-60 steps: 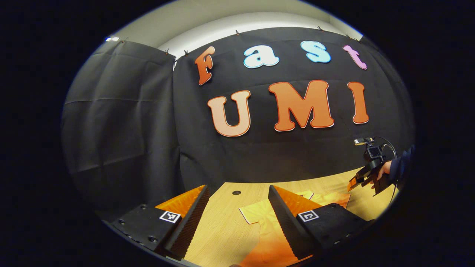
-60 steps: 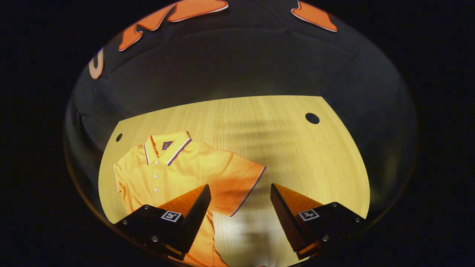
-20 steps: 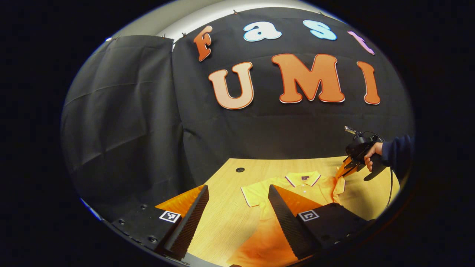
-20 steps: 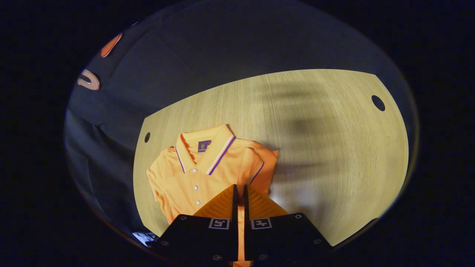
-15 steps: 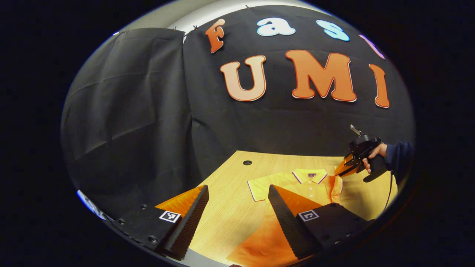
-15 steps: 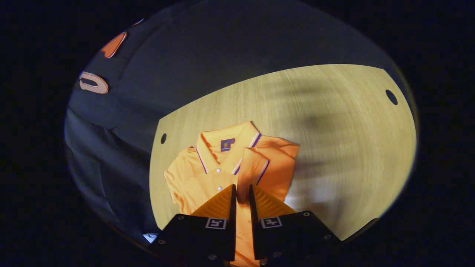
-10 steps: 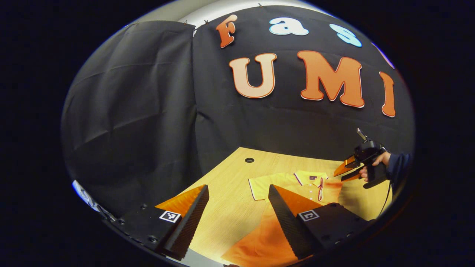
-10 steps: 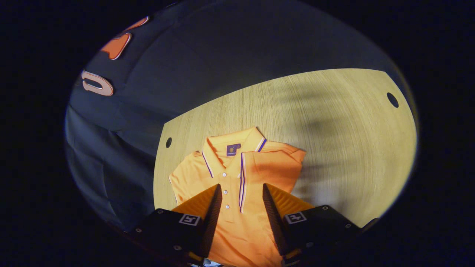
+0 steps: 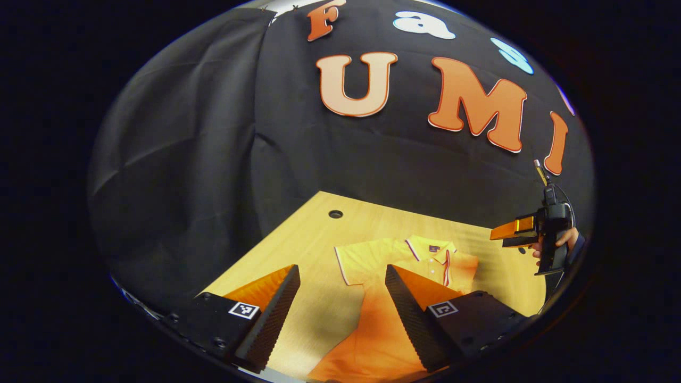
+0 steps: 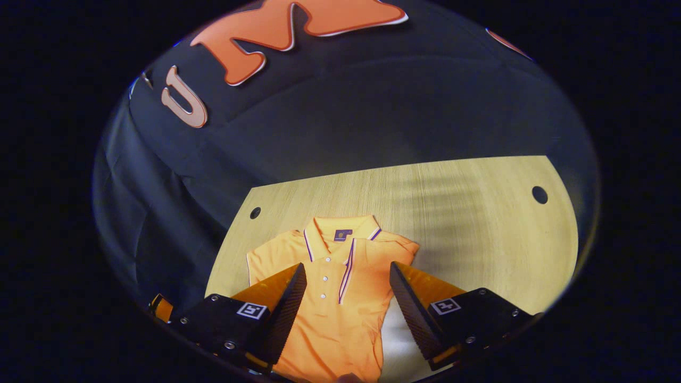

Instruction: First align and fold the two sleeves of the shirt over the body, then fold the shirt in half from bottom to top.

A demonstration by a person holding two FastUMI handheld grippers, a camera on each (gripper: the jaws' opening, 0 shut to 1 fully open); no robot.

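The shirt (image 10: 332,298) lies flat on the table (image 10: 479,229), collar (image 10: 340,234) toward the far wall, its long axis running from the collar back toward the near edge. In the right gripper view the sleeve on the picture's right is already folded over the chest, its striped cuff (image 10: 346,276) lying along the button line. The other sleeve (image 10: 268,260) is spread out flat to the side, not yet folded; that, I judge, is the step in hand.

In the left gripper view that open sleeve (image 9: 354,260) lies just ahead, between the fingers and a little beyond them, so the left gripper (image 9: 340,303) is the nearer one. It is spread wide and holds nothing, hanging low over the table near the shirt's side, pointed forward and slightly down.

The right gripper (image 10: 346,298) is spread too, empty, raised above the shirt's body and looking down its length at the collar. From the left gripper view it shows off to the side as well (image 9: 503,236), held up clear of the cloth by a hand (image 9: 558,247), roughly level.

The coming move likely calls for the left gripper to drop onto the sleeve's outer edge, pinch it, and carry it across toward the button line.
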